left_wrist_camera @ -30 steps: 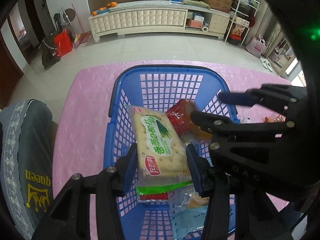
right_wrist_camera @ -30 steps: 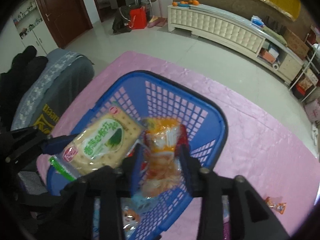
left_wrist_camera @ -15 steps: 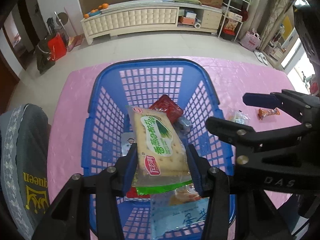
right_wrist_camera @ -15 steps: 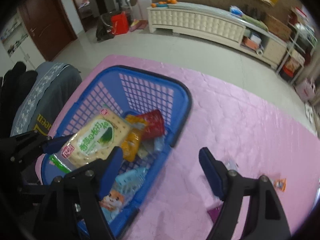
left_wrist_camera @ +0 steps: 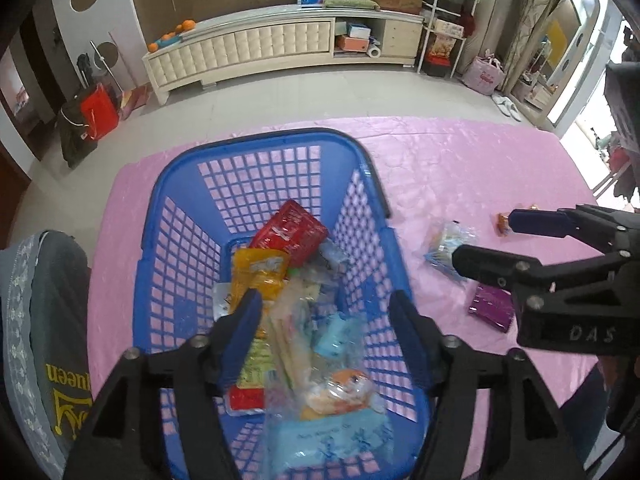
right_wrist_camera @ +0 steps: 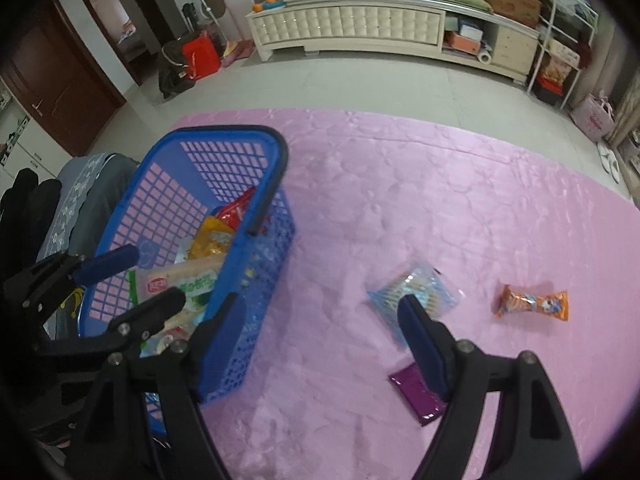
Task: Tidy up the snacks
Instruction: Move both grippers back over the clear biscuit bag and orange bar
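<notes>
Crinkly foil packets point(left_wrist_camera: 288, 236) fill the blue plastic lattice basket point(left_wrist_camera: 256, 176).

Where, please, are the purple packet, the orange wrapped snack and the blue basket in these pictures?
Purple packet point(right_wrist_camera: 417, 398): right wrist view, middle of its flat face.
Orange wrapped snack point(right_wrist_camera: 532, 303): right wrist view, middle of the wrapper.
Blue basket point(left_wrist_camera: 256, 178): left wrist view, far lattice wall.

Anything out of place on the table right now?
Three snacks lie outside the blue basket on the pink cloth: a clear blue packet, an orange wrapper and a purple packet. Nothing spilled or damaged.
</notes>
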Demonstrator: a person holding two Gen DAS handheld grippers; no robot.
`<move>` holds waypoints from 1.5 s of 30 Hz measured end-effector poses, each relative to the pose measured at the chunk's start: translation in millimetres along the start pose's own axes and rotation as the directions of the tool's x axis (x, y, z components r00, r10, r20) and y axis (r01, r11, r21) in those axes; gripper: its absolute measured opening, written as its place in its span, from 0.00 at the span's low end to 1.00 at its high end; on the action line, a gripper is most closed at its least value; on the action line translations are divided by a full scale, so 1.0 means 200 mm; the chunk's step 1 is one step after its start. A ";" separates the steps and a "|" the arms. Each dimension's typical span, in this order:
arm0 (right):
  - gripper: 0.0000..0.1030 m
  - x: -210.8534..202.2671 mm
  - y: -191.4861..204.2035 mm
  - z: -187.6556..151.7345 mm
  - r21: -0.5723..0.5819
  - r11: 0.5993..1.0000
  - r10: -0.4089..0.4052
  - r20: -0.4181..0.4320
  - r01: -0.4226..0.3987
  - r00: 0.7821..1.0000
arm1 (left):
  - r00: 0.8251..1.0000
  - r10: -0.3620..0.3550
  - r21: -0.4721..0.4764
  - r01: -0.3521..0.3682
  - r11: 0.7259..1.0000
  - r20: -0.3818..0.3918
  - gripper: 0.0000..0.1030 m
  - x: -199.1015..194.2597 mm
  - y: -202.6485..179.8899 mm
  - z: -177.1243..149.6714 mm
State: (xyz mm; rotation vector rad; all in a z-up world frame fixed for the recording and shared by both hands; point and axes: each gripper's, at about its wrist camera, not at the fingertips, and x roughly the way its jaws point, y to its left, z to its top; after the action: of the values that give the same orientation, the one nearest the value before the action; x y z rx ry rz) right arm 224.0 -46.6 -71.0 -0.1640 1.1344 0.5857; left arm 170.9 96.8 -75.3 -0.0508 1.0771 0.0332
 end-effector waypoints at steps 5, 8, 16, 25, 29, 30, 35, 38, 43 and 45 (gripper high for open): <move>0.79 -0.10 -0.04 -0.07 0.006 1.000 0.009 0.017 -0.009 1.000 | 1.000 0.011 0.028 -0.012 1.000 0.023 0.68 -0.12 -0.08 -0.04; 0.79 -0.19 -0.05 -0.12 0.011 1.000 0.016 0.037 -0.016 0.999 | 0.999 0.017 0.037 -0.019 0.999 0.049 0.72 -0.21 -0.14 -0.06; 0.79 -0.43 -0.17 -0.23 0.033 0.999 -0.012 0.092 0.009 0.996 | 0.995 -0.013 0.034 0.010 0.999 0.095 0.78 -0.39 -0.27 -0.08; 0.80 -0.55 -0.43 -0.34 0.110 0.993 -0.053 0.111 0.040 0.992 | 0.994 -0.057 0.083 0.048 0.995 0.098 0.78 -0.39 -0.53 -0.04; 0.80 -0.56 -0.55 -0.37 0.138 0.989 -0.065 0.103 0.050 0.993 | 0.994 -0.064 0.115 0.054 0.992 0.083 0.78 -0.35 -0.65 -0.02; 0.80 -0.56 -0.59 -0.38 0.148 0.988 -0.066 0.099 0.051 0.993 | 0.995 -0.065 0.124 0.055 0.991 0.076 0.78 -0.33 -0.68 -0.01; 0.80 -0.51 -0.72 -0.39 0.181 0.982 -0.067 0.076 0.052 0.995 | 0.997 -0.062 0.145 0.055 0.988 0.041 0.78 -0.22 -0.78 0.02; 0.80 -0.45 -0.80 -0.39 0.196 0.979 -0.061 0.055 0.049 0.997 | 0.999 -0.049 0.159 0.046 0.986 0.016 0.78 -0.15 -0.82 0.05; 0.80 -0.33 -0.90 -0.38 0.178 0.981 -0.078 0.012 0.075 0.997 | 0.999 -0.007 0.196 0.015 0.981 -0.042 0.78 0.02 -0.86 0.09; 0.80 -0.27 -0.95 -0.37 0.171 0.983 -0.070 -0.013 0.072 0.997 | 0.998 0.002 0.194 0.011 0.981 -0.069 0.78 0.10 -0.86 0.12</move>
State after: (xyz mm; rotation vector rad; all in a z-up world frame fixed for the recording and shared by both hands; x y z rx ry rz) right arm 246.5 -255.0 -86.7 -0.0580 1.1756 0.4221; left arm 210.0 -72.6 -78.3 0.1227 1.1451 -0.0782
